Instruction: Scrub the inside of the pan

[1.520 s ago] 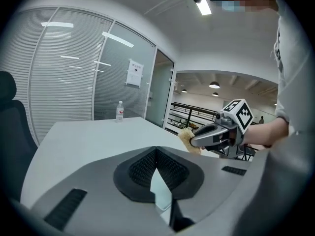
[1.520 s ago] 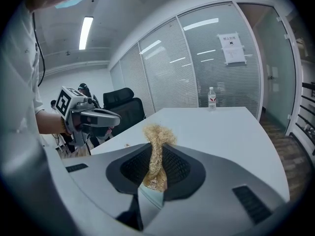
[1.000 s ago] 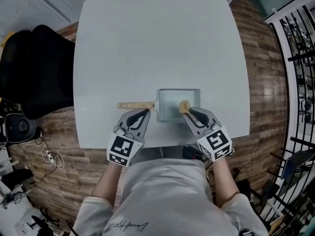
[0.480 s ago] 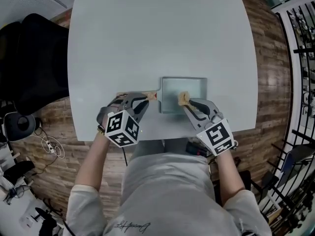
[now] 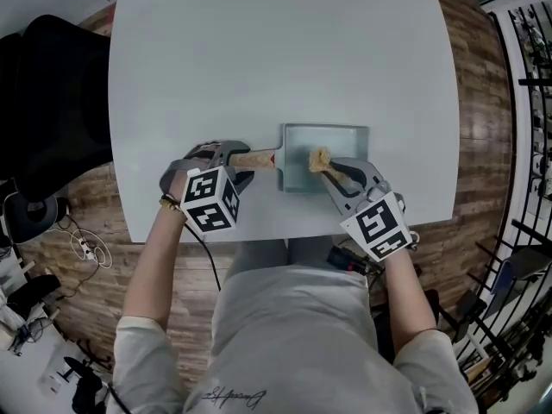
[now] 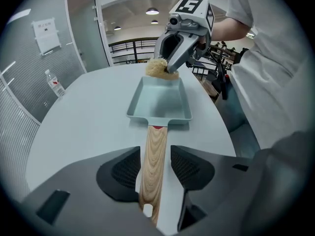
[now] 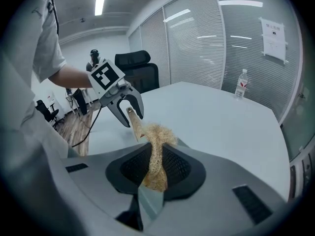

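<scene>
**Pan and scrubber on desk**
White desk (image 5: 259, 59) carries the teal pan (image 5: 347, 147) near the person. Left gripper (image 6: 155, 167): jaws just opened, released, straddling the wooden handle (image 5: 255, 159). Right gripper (image 7: 156, 166): jaws clenched on the scrubber (image 5: 319, 159), over the pan.

Pan (image 5: 336, 166) lies near the table (image 5: 276, 50)'s front edge, handle (image 5: 254, 159) left, scrubber (image 5: 319, 158) above

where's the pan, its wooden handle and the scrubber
pan (image 5: 347, 143), head view, bare floor
wooden handle (image 6: 153, 159), left gripper view, middle of the shaft
scrubber (image 7: 156, 134), right gripper view, fibre tuft
</scene>
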Tool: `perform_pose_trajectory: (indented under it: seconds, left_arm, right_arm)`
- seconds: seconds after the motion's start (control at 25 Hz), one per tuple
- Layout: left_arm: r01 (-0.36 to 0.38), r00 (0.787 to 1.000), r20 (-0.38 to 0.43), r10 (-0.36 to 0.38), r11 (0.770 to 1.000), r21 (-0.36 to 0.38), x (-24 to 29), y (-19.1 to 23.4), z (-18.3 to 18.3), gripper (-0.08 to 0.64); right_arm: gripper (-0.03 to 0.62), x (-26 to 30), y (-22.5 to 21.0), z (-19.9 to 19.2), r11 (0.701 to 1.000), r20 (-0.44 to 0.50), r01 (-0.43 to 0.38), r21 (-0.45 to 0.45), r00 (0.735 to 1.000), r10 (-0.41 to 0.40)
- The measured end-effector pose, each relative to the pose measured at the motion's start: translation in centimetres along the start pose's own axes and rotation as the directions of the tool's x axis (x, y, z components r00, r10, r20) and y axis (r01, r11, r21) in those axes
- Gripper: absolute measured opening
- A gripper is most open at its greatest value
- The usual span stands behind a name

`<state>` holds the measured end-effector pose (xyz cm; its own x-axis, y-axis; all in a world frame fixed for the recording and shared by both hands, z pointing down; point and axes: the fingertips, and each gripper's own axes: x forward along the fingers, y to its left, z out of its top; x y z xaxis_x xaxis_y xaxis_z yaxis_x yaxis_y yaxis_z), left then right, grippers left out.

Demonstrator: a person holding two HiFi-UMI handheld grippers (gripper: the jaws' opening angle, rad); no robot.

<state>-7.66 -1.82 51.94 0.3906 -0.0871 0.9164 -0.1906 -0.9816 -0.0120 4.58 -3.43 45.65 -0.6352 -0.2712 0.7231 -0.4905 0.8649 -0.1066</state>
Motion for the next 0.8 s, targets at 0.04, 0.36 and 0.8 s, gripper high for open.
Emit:
perform_pose_trajectory:
  seconds: [0.04, 0.36, 0.8]
  left_arm:
    - [0.006, 1.0, -0.008, -0.006, 1.0, 0.005, 0.2, 0.0, -0.1, 0.201]
    - [0.041, 0.998, -0.053, -0.038, 0.998, 0.053, 1.5, -0.3, -0.5, 0.158]
    - [0.066, 0.996, -0.058, -0.062, 0.995, 0.077, 1.1, -0.5, 0.2, 0.152]
  right_arm:
    - [0.08, 0.5, -0.1, -0.2, 1.0, -0.017, 0.0, -0.021, 1.0, 0.0]
    - [0.08, 3.4, -1.6, -2.1, 0.983, -0.193, 0.002, -0.182, 0.98, -0.038]
    - [0.078, 8.4, -2.5, -3.0, 0.919, -0.374, -0.085, -0.384, 0.925, -0.071]
